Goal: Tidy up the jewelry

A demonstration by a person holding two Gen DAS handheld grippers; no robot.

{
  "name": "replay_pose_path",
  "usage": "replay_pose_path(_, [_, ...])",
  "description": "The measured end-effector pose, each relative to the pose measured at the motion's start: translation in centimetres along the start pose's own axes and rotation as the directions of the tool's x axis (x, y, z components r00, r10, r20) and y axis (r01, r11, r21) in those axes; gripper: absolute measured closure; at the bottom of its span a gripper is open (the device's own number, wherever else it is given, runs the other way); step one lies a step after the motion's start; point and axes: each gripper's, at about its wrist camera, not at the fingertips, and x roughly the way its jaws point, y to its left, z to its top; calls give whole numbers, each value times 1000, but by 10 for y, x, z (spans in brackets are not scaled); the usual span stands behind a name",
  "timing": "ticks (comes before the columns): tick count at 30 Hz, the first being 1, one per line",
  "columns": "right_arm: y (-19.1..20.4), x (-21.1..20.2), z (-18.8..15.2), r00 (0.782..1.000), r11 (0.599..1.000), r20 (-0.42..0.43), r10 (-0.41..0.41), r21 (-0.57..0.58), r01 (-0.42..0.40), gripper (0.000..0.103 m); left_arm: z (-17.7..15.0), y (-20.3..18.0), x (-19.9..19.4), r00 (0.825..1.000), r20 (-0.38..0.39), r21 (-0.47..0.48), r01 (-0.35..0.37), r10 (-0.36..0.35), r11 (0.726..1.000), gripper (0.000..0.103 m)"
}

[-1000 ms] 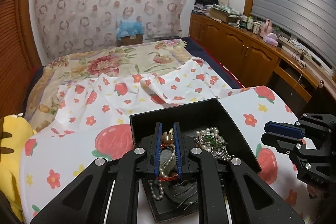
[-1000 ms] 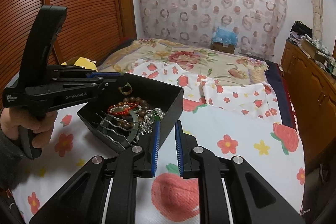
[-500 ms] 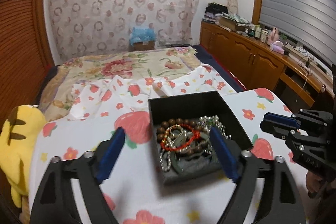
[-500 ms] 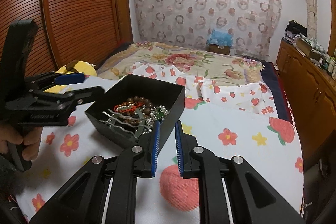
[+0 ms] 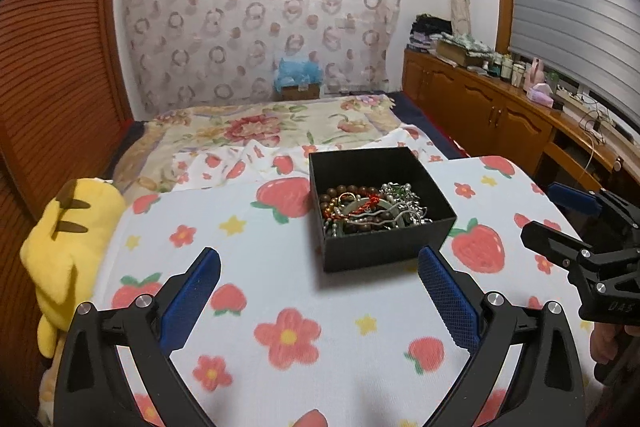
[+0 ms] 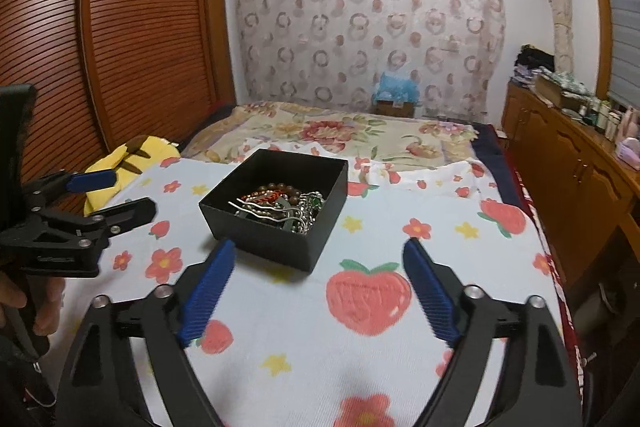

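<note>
A black open box (image 5: 384,251) sits on the strawberry-print cloth (image 5: 280,267). It holds a tangle of jewelry (image 5: 372,209): brown beads, a red string bracelet, pearls, silver hairpins. The box also shows in the right wrist view (image 6: 280,243) with the jewelry (image 6: 280,207) inside. My left gripper (image 5: 320,279) is open and empty, pulled back in front of the box. My right gripper (image 6: 318,267) is open and empty, in front of the box's near right corner. Each gripper shows in the other's view, the right one (image 5: 560,219) and the left one (image 6: 108,195).
A yellow plush toy (image 5: 68,227) lies at the left edge of the cloth. A flowered bedspread (image 5: 260,131) lies behind. Wooden cabinets (image 5: 500,115) with bottles run along the right wall. A slatted wooden wardrobe (image 6: 140,47) stands on the left.
My left gripper opened, released a piece into the box, and pulled back and up. My right gripper opened from shut and drew back slightly.
</note>
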Motion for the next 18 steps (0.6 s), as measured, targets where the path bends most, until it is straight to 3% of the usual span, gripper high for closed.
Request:
replay_pose_path(3, [2,-17,-6,999,999,29,-30,22,30,6,-5,1,-19,1000,22,-13,-9,10,1000,8])
replay_pose_path(18, [22,-83,-11,984,997,167,-65,57,56,5,-23,6,-89,991,118,-48,-59,64,997,8])
